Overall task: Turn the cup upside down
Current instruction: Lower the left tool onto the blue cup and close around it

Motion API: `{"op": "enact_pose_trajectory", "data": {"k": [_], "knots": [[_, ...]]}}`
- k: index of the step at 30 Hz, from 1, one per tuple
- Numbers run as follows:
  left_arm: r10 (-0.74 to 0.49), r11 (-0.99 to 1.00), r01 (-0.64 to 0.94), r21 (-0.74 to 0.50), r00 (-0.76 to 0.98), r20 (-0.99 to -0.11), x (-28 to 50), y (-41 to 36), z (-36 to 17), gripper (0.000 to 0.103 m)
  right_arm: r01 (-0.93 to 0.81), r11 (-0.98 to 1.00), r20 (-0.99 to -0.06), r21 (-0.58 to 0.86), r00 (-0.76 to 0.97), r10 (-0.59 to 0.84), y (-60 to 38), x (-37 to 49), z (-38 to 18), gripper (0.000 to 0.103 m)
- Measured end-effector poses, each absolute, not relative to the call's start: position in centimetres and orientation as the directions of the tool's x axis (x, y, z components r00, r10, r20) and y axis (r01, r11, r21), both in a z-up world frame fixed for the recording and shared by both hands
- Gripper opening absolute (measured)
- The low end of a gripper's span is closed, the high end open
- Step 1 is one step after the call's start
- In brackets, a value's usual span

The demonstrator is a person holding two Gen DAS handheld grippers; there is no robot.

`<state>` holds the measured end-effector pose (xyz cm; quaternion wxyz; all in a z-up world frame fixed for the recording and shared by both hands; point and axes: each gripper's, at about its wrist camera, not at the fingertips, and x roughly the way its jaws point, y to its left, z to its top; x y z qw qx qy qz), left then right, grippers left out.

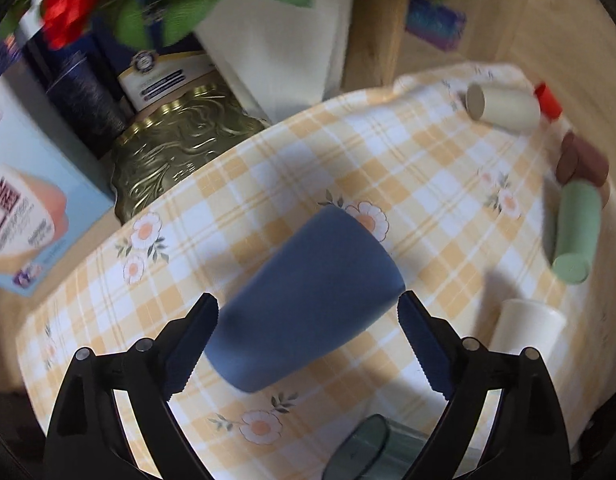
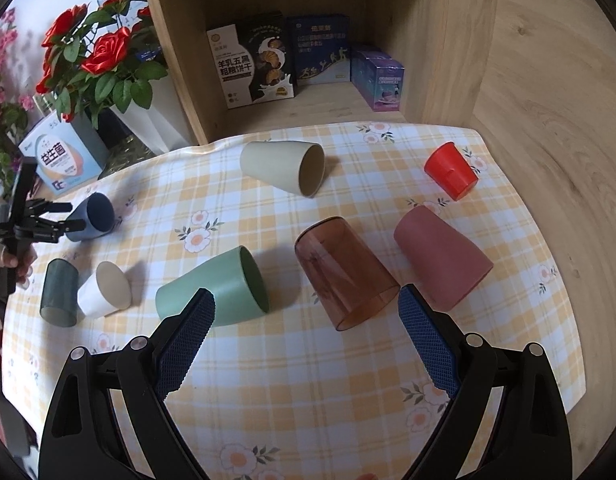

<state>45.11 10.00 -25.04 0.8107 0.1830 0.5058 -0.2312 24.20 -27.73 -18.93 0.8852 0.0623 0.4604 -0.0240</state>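
While the left gripper (image 1: 308,344) holds the blue cup (image 1: 308,300) tilted above the checked tablecloth (image 1: 428,184) between fingers that look barely touching its sides, the cup may slip and knock the grey-green glass (image 1: 372,452) below; the right gripper (image 2: 306,336) hovers spread, empty.

Your checked tablecloth (image 2: 308,360) carried cups: green (image 2: 212,288), beige (image 2: 284,166) on their sides; red (image 2: 450,170), pink (image 2: 442,260), seemingly inverted.
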Motion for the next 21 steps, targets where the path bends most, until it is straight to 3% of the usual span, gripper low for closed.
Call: {"op": "enact_pose_trajectory", "data": {"k": [6, 8, 13, 21], "knots": [[-0.1, 0.822, 0.555, 0.131, 0.366, -0.925, 46.5, 8.9, -27.1, 0.089, 0.115, 0.989, -0.823, 0.093, 0.569, 0.011, -28.1, 24.6, -19.2, 0.09], [-0.082, 0.839, 0.528, 0.132, 0.362, -0.929, 47.1, 9.1, -27.5, 0.085, 0.112, 0.989, -0.823, 0.092, 0.567, 0.012, -28.1, 24.7, -19.3, 0.09], [-0.105, 0.854, 0.514, 0.076, 0.315, -0.943, 47.6, 9.5, -27.7, 0.065, 0.111, 0.989, -0.828, 0.099, 0.56, 0.02, -28.1, 24.9, -19.7, 0.09], [-0.194, 0.92, 0.388, -0.058, 0.322, -0.927, 46.5, 11.3, -26.9, 0.063, 0.117, 0.985, -0.825, 0.129, 0.563, 0.041, -28.2, 24.4, -19.5, 0.09]]}}
